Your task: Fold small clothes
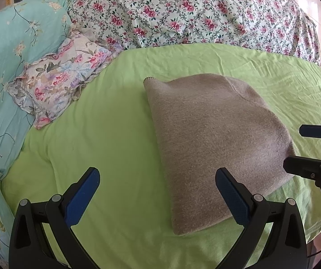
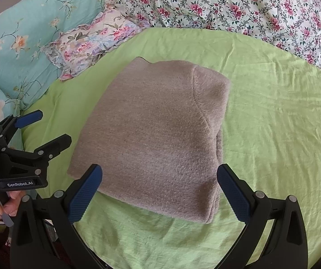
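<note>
Two pillows flank the folded garment; nothing seemingly obstructs it.

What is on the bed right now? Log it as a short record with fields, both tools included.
garment: folded grey knit piece, lying flat
surface: green sheet
left tool: open, empty, right finger over the garment's near edge
right tool: open, empty, near edge of the garment between its fingers
behind: floral quilt, small floral pillow, teal floral bedding
fold state: looks compact, layers stacked at the right side
</note>
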